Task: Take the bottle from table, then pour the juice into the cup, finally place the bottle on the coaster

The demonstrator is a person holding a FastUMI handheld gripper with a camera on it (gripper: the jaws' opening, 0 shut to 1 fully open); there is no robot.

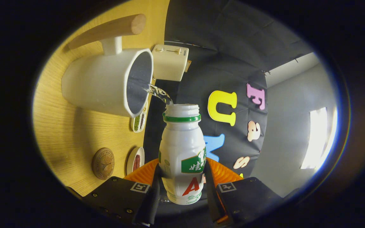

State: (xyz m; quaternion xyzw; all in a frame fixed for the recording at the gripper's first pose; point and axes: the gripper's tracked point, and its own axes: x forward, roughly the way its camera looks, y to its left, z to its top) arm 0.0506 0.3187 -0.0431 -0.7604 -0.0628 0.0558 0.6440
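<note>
My gripper (182,186) is shut on a white plastic bottle (182,148) with a green neck ring and an uncapped mouth; both fingers press its sides. The whole view is rolled, so the bottle is tipped over. A clear stream of liquid (159,92) runs from the bottle's mouth into the open mouth of a white cup (103,84) with a wooden handle (106,30), which stands on the wooden table (65,126). A round brown coaster (103,163) lies on the table beside my fingers, apart from the cup.
A cream toaster (169,61) stands behind the cup near the booth's cloth wall. A small dish of green beans (139,119) and a small bowl of dark red stuff (135,160) sit along the table's back edge.
</note>
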